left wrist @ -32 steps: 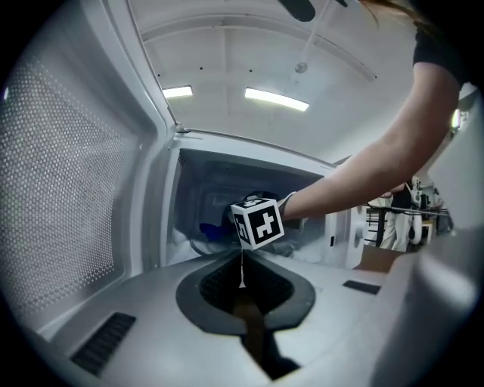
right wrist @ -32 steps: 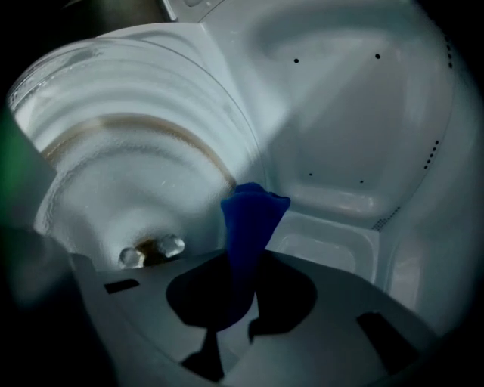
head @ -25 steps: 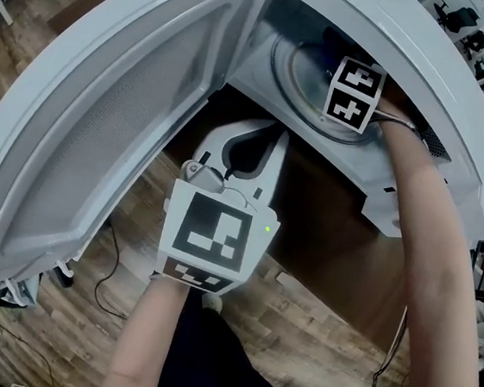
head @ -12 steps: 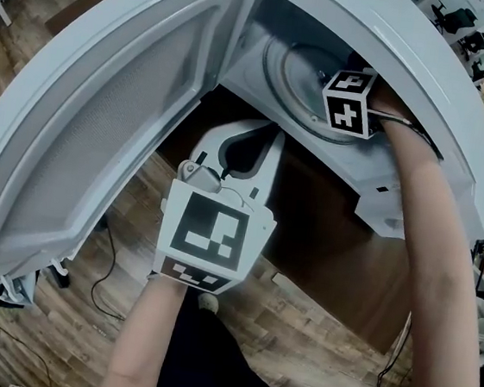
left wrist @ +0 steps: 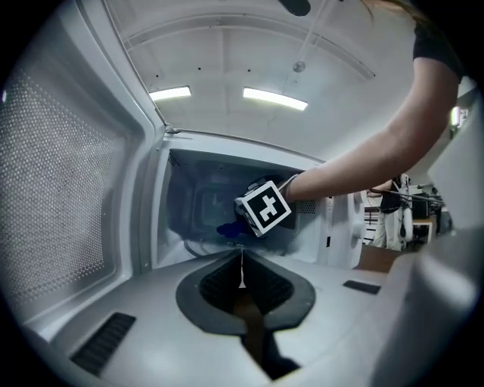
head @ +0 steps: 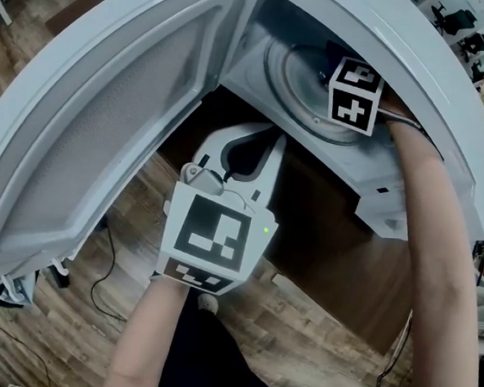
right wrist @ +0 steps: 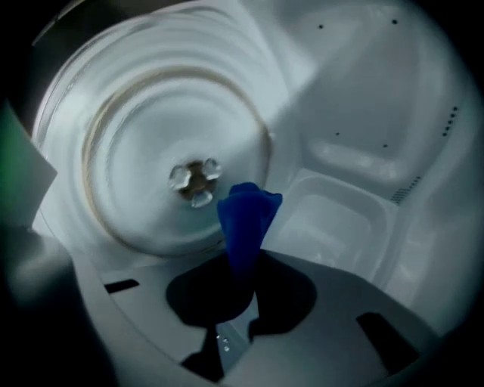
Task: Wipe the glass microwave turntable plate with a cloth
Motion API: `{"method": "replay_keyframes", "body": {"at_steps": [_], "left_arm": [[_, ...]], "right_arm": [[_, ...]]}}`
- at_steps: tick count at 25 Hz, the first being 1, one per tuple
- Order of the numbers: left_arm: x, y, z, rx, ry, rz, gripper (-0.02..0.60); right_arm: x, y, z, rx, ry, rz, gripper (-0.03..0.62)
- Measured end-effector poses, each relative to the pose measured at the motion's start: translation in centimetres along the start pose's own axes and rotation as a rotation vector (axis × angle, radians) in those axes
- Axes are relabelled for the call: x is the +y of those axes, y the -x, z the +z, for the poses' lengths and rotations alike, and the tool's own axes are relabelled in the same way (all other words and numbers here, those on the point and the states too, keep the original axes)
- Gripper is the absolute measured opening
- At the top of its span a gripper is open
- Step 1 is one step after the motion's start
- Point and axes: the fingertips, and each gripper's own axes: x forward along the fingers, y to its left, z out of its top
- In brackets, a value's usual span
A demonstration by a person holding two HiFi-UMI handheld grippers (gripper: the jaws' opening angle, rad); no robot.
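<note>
The glass turntable plate [head: 294, 77] lies inside the open microwave and fills the upper left of the right gripper view [right wrist: 151, 128]. My right gripper [right wrist: 243, 261] is inside the cavity, shut on a blue cloth [right wrist: 246, 215] whose bunched end stands over the plate's near edge. In the head view only its marker cube [head: 355, 94] shows above the plate. The left gripper view sees that cube and the cloth [left wrist: 227, 227] from the front. My left gripper [head: 268, 137] hangs outside the opening, below the microwave floor, jaws together with nothing between them.
The microwave door [head: 103, 120] swings wide open to the left. The cavity's back wall has a moulded recess [right wrist: 340, 219] to the right of the plate. The microwave's control side [head: 430, 140] lies beyond my right forearm. Wooden floor with cables [head: 106, 277] lies below.
The right gripper's cube dipped and turned slightly over the plate, then came back to about where it was. The left gripper has stayed put.
</note>
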Motion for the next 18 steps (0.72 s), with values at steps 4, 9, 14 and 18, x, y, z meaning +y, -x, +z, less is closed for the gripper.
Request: {"method": "replay_keyframes", "body": {"at_steps": [4,9,14,18], "left_arm": [[0.2,0.3,0.0,0.003,-0.002,0.005,0.008],[0.7,0.4,-0.2,0.007,0.002,0.019,0.008],[0.9,0.6,-0.2,0.008,0.004,0.026,0.008],[1.2,0.8,-0.3,0.004,0.004,0.044,0.008]], "right_arm": [[-3.4,1.9,1.8,-0.115,-0.116,-0.166,0.038],[-6.2,5.5,5.3,-0.3,-0.212,-0.285,0.038],[-5.1,7.5,9.5,-0.408,-0.14,-0.287,0.038],[-3.3,7.1,11.1,-0.382,-0.005,-0.283,0.038]]}}
